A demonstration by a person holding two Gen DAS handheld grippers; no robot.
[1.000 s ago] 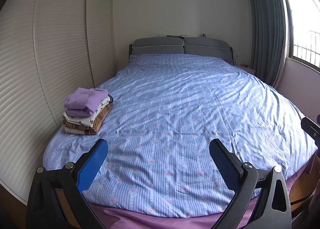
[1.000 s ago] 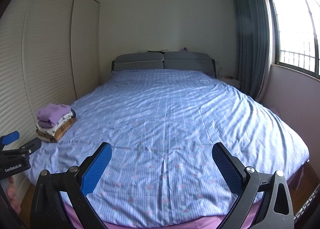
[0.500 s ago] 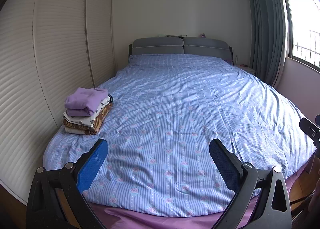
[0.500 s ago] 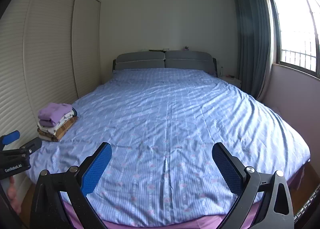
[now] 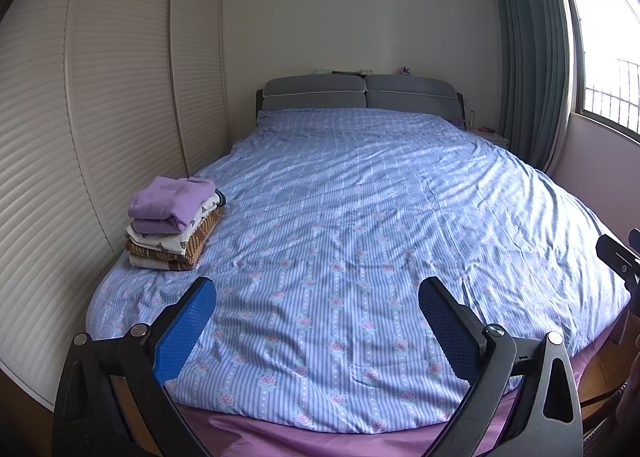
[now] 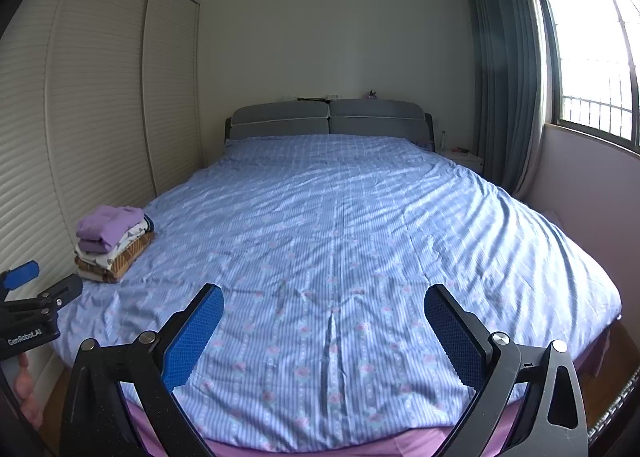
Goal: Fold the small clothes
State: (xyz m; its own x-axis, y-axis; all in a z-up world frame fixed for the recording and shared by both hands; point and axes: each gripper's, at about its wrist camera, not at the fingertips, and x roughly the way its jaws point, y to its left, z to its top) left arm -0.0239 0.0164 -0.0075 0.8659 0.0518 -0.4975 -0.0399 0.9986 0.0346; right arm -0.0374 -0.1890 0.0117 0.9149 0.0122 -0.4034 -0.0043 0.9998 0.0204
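A stack of folded small clothes (image 5: 174,223), purple piece on top, white and brown ones beneath, sits near the left edge of the bed (image 5: 360,225); the right wrist view shows the same stack (image 6: 112,241). My left gripper (image 5: 318,293) hovers open over the foot of the bed, nothing between its blue pads. My right gripper (image 6: 324,299) is open too, empty, over the foot of the bed further right. No unfolded garment is in view.
A blue floral striped cover lies over the whole bed, with a purple sheet (image 5: 320,441) showing at the foot. Slatted wardrobe doors (image 5: 100,117) run along the left. Grey headboard (image 6: 328,119), grey curtain (image 6: 504,77) and window (image 6: 592,57) stand at the back and right.
Both views have shifted only slightly; the right wrist view has risen a little. The stack and the bed cover have not moved, and both grippers stay open.
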